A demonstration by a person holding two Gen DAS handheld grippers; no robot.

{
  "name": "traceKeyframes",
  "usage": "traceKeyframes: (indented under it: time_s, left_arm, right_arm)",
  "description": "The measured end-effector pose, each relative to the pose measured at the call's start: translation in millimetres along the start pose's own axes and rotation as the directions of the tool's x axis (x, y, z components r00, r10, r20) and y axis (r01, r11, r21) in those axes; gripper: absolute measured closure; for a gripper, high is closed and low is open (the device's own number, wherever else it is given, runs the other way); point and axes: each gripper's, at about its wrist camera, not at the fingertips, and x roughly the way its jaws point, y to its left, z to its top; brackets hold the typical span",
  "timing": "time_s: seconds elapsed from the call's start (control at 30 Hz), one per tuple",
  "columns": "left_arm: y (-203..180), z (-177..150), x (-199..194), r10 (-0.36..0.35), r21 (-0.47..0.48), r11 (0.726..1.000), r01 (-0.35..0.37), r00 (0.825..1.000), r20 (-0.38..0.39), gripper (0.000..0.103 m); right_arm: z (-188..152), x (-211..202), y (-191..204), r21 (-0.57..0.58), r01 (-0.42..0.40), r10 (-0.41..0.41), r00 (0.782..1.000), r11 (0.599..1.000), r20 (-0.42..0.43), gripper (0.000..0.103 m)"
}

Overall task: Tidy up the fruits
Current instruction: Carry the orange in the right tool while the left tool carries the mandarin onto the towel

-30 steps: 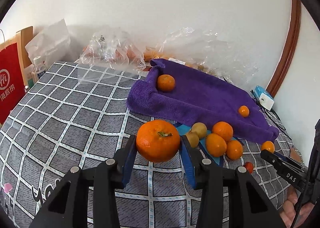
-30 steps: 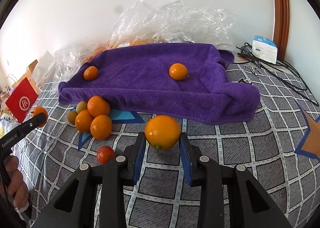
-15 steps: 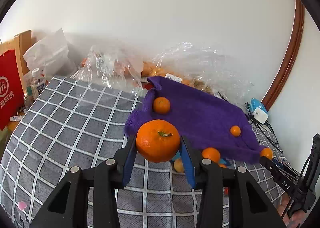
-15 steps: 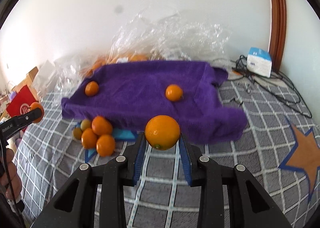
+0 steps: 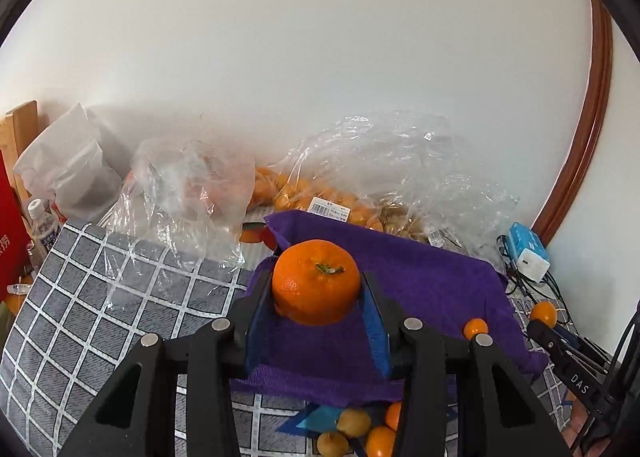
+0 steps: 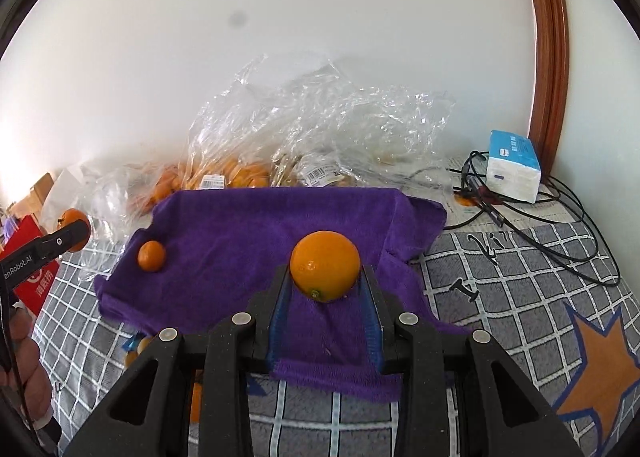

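Observation:
My left gripper (image 5: pixel 316 309) is shut on a mandarin with a green stem (image 5: pixel 316 281) and holds it above the left part of the purple towel (image 5: pixel 432 281). My right gripper (image 6: pixel 325 297) is shut on a smooth orange (image 6: pixel 325 265) above the towel's (image 6: pixel 240 233) right half. One small orange (image 6: pixel 151 255) lies on the towel's left side, another (image 5: pixel 475 328) near its right edge. A heap of oranges and small green-brown fruits (image 5: pixel 360 429) lies in front of the towel. The other gripper shows at each frame's edge with its fruit.
Clear plastic bags of fruit (image 5: pixel 320 197) lie against the wall behind the towel. A blue-white box (image 6: pixel 514 165) and black cables (image 6: pixel 560 217) sit at the right. A red bag (image 6: pixel 32 277) and a water bottle (image 5: pixel 42 227) stand at the left of the checked cloth (image 5: pixel 100 297).
Both grippers have risen and moved forward over the purple towel, each still holding its fruit. The fruit heap has dropped to the bottom of both views.

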Motion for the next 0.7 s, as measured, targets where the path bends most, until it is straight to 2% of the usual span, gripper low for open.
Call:
traceKeyframes:
  time_s: [0.27, 0.43, 0.7]
  left_arm:
    - [8.7, -13.3, 32.9, 0.012, -0.022, 1.000, -0.013, 0.999, -0.053, 0.062]
    - [12.5, -18.1, 37.6, 0.009, -0.028, 1.000, -0.010, 0.999, -0.044, 0.062]
    - [12.0, -24.5, 44.5, 0.064, -0.001, 0.998, -0.064, 0.998, -0.027, 0.062]
  right_arm:
    - [-4.1, 28.0, -6.8, 0.013, 0.018, -0.017, 1.000, 1.000, -0.012, 0.069]
    - [-12.7, 39.5, -17.8, 0.031, 0.033, -0.032, 0.999, 0.999, -0.029, 0.069]
    - [-20.4, 53.9, -18.4, 0.028, 0.014, -0.012, 0.997, 0.999, -0.070, 0.069]
